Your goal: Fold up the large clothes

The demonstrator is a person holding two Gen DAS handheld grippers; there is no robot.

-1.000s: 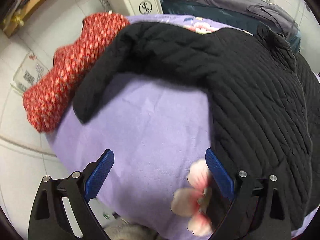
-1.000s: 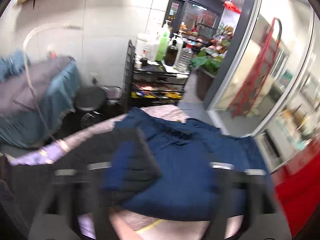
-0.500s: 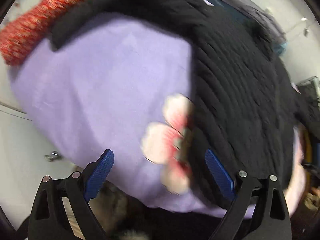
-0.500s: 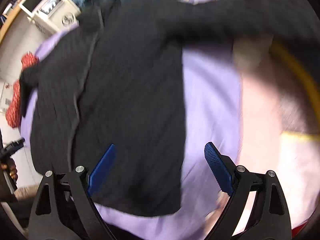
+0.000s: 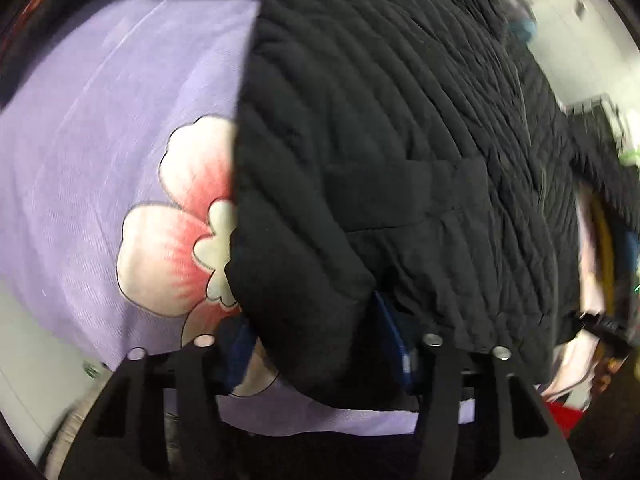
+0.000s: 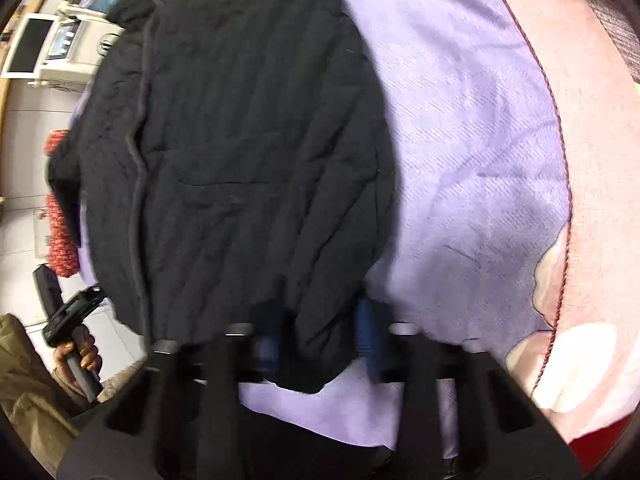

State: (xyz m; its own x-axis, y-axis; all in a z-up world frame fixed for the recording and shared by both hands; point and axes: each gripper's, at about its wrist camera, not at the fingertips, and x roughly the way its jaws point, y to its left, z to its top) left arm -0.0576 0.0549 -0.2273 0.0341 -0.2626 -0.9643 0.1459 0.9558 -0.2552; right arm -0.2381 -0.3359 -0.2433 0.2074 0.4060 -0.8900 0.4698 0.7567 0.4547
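Black quilted jacket (image 5: 400, 128) hem bunches between both closing tools, left (image 5: 316, 340) and right (image 6: 320, 340), on lilac sheet (image 5: 100, 120)

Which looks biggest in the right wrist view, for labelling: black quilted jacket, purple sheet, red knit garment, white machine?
1. black quilted jacket
2. purple sheet, nearly as large
3-4. red knit garment and white machine: similar, far off, unsure.

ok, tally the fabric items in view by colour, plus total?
Black: 1, quilted jacket, hem between the fingers of both closing grippers, left gripper and right gripper.
Purple: 1, floral bedsheet.
Red: 1, knit garment.
Pink: 1, blanket.
Total: 4
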